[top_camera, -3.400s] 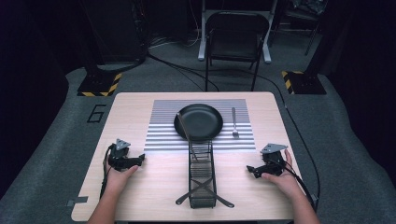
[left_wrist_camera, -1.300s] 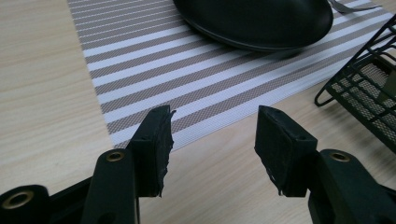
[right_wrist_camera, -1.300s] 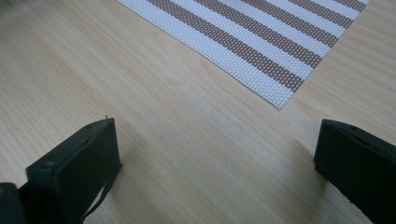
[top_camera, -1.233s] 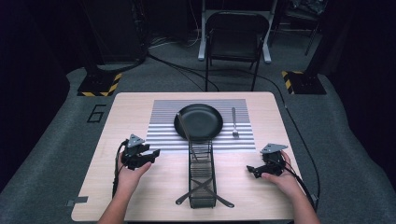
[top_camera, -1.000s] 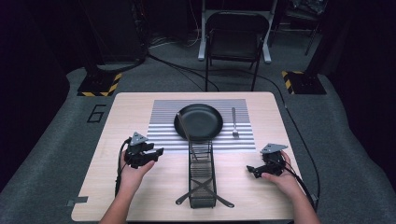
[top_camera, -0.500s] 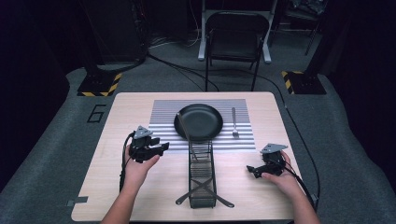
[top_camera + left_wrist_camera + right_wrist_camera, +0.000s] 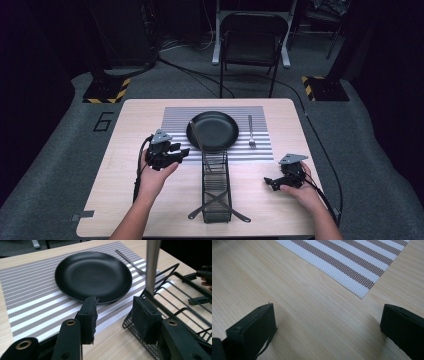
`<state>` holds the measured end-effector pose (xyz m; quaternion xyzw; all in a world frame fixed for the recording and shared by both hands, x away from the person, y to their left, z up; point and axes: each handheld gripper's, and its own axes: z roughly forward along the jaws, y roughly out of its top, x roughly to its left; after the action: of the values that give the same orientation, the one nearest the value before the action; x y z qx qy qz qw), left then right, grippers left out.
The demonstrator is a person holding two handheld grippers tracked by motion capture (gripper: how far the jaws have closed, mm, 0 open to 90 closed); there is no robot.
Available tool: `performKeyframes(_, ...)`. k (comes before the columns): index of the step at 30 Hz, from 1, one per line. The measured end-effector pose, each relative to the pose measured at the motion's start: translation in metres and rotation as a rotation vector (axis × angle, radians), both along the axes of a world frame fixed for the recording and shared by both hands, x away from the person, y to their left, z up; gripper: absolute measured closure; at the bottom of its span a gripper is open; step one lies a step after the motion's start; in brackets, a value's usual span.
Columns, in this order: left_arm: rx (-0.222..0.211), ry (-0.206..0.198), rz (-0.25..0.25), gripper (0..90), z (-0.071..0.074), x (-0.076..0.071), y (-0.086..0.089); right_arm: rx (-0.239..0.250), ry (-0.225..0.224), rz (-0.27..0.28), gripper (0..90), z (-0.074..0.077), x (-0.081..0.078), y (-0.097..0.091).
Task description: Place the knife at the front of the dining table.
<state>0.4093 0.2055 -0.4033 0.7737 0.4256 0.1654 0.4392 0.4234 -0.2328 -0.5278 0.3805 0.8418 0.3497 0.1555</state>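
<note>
— Wooden table (image 7: 125, 200), dark room behind it. What was changed just now?

— The left gripper (image 7: 180, 152) was lifted off the table's left side and carried toward 3 o'clock, up to the far end of the wire rack (image 7: 215, 190). Its jaws were being drawn in at the same time; they were left half open, with nothing caught between them.

— And the right gripper (image 7: 270, 182)?

— It was kept low at the rack's 3 o'clock side, jaws spread wide over bare wood.

— What was meant by the approach?

— A grab at the utensil (image 7: 153, 265) was probably being lined up. It was seen just past the left gripper's right-hand jaw, not yet touched.

— How was it set?

— It was stood in the rack's far end, at the 6 o'clock edge of the plate (image 7: 212, 131). Its long axis was held nearly upright, the top tipped toward 11 o'clock over the plate. The rack itself was laid along the 12-to-6 line.
</note>
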Motion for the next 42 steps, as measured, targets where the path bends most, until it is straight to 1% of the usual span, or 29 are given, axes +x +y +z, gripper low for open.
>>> performKeyframes(6,-0.002,-0.009,-0.014,54.3,0.004,0.001,-0.009,0.001,0.001,-0.001,0.0,0.0,0.0,0.0)
performKeyframes(10,-0.015,-0.013,-0.023,54.0,0.006,0.003,-0.015,0.001,0.001,-0.001,0.0,0.0,0.0,0.0)
performKeyframes(14,-0.012,-0.018,-0.038,54.0,0.008,0.004,-0.02,0.001,0.001,-0.001,0.0,0.0,0.0,0.0)
performKeyframes(15,-0.013,-0.014,-0.043,54.0,0.008,0.005,-0.021,0.001,0.001,-0.001,0.0,0.0,0.0,0.0)
performKeyframes(22,-0.023,-0.016,-0.065,54.4,0.008,0.009,-0.033,-0.002,-0.003,0.004,0.0,0.0,0.001,0.0)
performKeyframes(28,-0.043,-0.019,-0.079,57.4,0.007,0.012,-0.043,-0.001,-0.003,0.004,0.0,0.0,0.001,0.0)
performKeyframes(33,-0.035,-0.022,-0.087,60.8,0.005,0.015,-0.05,-0.001,-0.004,0.005,0.0,0.0,0.001,0.0)
performKeyframes(38,-0.042,-0.011,-0.085,64.4,0.002,0.018,-0.051,-0.002,-0.003,0.005,0.0,0.0,0.001,0.0)
performKeyframes(41,-0.06,-0.009,-0.084,65.6,0.0,0.019,-0.051,-0.002,-0.004,0.006,0.0,0.0,0.001,0.0)
performKeyframes(42,-0.059,-0.011,-0.083,66.1,0.0,0.018,-0.051,-0.002,-0.003,0.006,0.0,0.0,0.001,0.0)
